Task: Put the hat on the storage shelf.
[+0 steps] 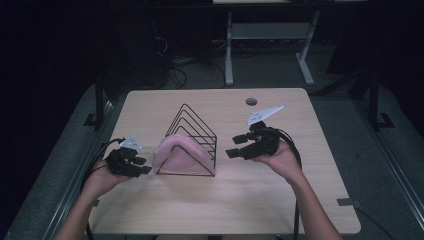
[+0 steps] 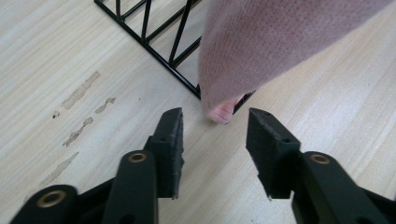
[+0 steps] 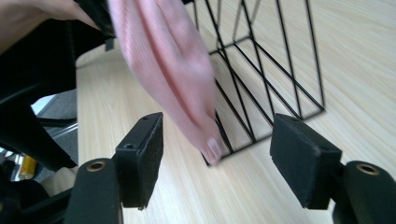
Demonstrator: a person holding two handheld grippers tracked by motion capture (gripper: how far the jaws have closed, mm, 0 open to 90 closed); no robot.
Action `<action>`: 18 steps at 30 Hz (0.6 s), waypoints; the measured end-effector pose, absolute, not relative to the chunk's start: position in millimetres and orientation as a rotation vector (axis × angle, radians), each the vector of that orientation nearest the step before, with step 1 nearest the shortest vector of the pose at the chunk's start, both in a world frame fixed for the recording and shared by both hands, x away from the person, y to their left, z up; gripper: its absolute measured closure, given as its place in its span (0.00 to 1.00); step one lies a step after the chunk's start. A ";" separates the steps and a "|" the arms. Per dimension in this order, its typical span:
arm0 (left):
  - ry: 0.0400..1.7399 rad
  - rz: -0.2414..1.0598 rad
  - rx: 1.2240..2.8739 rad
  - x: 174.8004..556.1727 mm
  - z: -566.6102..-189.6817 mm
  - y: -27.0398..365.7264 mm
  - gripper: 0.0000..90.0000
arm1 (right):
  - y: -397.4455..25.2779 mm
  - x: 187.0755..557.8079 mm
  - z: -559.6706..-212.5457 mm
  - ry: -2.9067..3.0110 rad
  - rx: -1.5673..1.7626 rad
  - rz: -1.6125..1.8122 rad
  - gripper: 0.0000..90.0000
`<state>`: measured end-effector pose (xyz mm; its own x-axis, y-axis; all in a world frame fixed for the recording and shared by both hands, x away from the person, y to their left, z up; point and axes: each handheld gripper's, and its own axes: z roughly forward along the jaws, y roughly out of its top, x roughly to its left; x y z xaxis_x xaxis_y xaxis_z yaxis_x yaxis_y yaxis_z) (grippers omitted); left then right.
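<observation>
A black wire rack (image 1: 192, 132) of triangular frames stands on the wooden table (image 1: 225, 200). A pink cloth (image 1: 180, 155) is draped over its nearest frames, hanging down both sides. My left gripper (image 1: 141, 165) is just left of the cloth, open, with nothing between its jaws; its own view shows the cloth's lower corner (image 2: 224, 109) and the rack's base wire (image 2: 159, 51) right ahead. My right gripper (image 1: 235, 150) hovers right of the rack, open and empty. In its view the cloth (image 3: 173, 70) hangs over the wire rack (image 3: 261, 70), its tip just ahead of the jaws.
A round cable hole (image 1: 251, 101) sits near the table's far edge. Beyond the table stands a white desk frame (image 1: 270, 35) on a dark floor with cables. Pale scuff marks (image 2: 79, 91) streak the wood left of the left gripper.
</observation>
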<state>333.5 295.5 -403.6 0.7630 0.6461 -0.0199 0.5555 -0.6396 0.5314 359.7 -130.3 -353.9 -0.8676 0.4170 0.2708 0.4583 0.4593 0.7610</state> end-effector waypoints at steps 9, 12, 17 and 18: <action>0.923 0.225 2.415 327.1 -403.0 299.3 0.51 | -160.8 348.6 -364.3 -2.648 -0.898 -1.397 0.36; 0.921 0.228 2.416 324.7 -403.1 300.6 0.48 | -170.1 344.0 -368.4 -2.652 -0.924 -1.396 0.35; 0.929 0.230 2.405 321.1 -405.1 302.6 0.44 | -187.5 335.2 -377.9 -2.645 -0.988 -1.383 0.34; 0.934 0.228 2.400 320.3 -406.0 302.6 0.43 | -191.1 333.2 -380.2 -2.643 -0.999 -1.384 0.34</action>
